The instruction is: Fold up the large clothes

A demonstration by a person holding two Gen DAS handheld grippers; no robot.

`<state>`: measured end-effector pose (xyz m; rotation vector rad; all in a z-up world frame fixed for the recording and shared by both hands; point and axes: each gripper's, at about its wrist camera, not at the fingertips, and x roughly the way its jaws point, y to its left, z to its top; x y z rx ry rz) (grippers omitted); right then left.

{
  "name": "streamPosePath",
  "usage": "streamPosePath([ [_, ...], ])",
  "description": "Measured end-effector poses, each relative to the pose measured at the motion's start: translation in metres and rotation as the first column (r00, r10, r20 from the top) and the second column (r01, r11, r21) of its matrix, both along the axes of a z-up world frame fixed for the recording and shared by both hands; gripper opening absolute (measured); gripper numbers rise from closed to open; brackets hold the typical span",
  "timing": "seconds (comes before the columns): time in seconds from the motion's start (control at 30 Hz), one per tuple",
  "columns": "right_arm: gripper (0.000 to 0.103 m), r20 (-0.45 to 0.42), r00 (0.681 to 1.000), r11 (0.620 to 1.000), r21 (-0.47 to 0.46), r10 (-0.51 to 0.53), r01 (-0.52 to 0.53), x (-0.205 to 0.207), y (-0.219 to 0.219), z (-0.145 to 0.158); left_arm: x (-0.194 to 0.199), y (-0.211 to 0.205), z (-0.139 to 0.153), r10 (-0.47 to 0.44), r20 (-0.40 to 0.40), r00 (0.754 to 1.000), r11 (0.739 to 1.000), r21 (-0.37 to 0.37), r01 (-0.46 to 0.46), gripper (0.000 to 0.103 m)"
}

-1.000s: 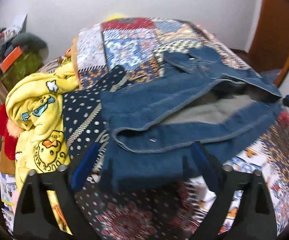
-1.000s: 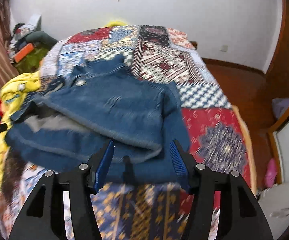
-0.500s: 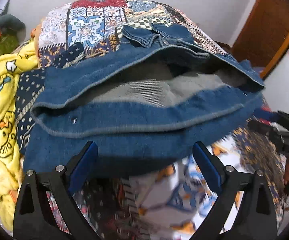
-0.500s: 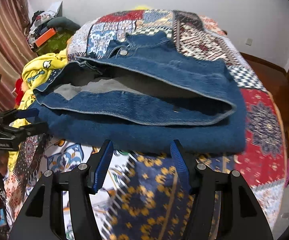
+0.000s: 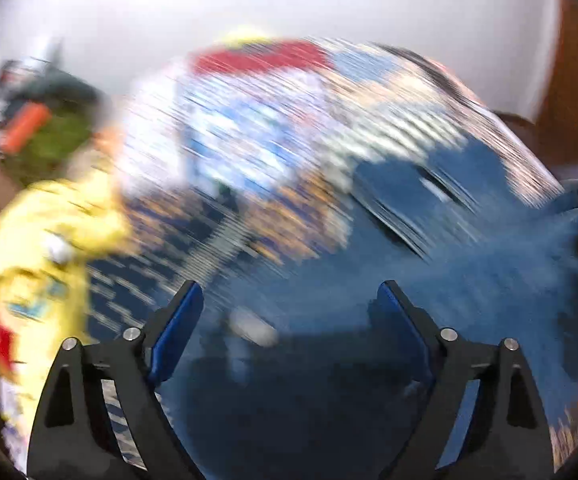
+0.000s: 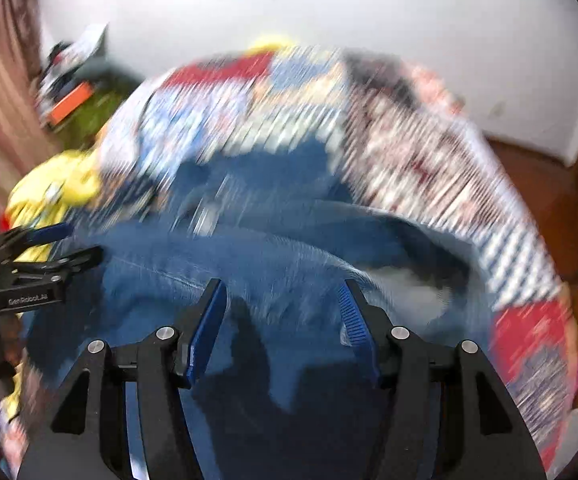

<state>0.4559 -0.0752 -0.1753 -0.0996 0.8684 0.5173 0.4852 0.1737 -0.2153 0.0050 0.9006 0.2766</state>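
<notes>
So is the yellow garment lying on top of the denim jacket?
No, the yellow garment lies on the bed beside the denim jacket, off its left edge.

Blurred jacket [image 6: 249,264] looks like matt blue denim.

The only legible text is "GenRobot_AI", printed in pale letters on the black body of the left claw [image 6: 55,246] at the left edge of the right wrist view. Everything else is too blurred to read.

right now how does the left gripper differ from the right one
The left gripper has its jaws set wide and closing; the right gripper has its jaws set narrower. The left one reaches over the edge of the denim jacket nearer the yellow garment; the right one over the other. Neither pinches fabric.
</notes>
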Motion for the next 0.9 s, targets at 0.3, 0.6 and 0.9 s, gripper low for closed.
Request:
streamPosePath([
  [0.3, 0.072, 0.182, 0.983, 0.999, -0.001, -0.032, 0.032, -0.022, -0.020, 0.050, -0.040, 0.037, 0.034, 0.020, 0.084, 0.996, 0.989, -0.146, -0.007, 0.092],
  [0.6, 0.072, -0.010, 0.998, 0.996, -0.050, 0.068, -0.068, -0.047, -0.008, -0.005, -0.076, -0.019, -0.017, -0.161, -0.034, 0.986, 0.966, -0.210, 0.150, 0.092],
  [0.9, 0.087, -0.075, 0.987, 0.978, -0.147, 0.140, -0.150, -0.066, 0.007, -0.040, -0.097, -0.052, -0.054, -0.203, -0.065, 0.977, 0.971, -0.142, 0.192, 0.098],
])
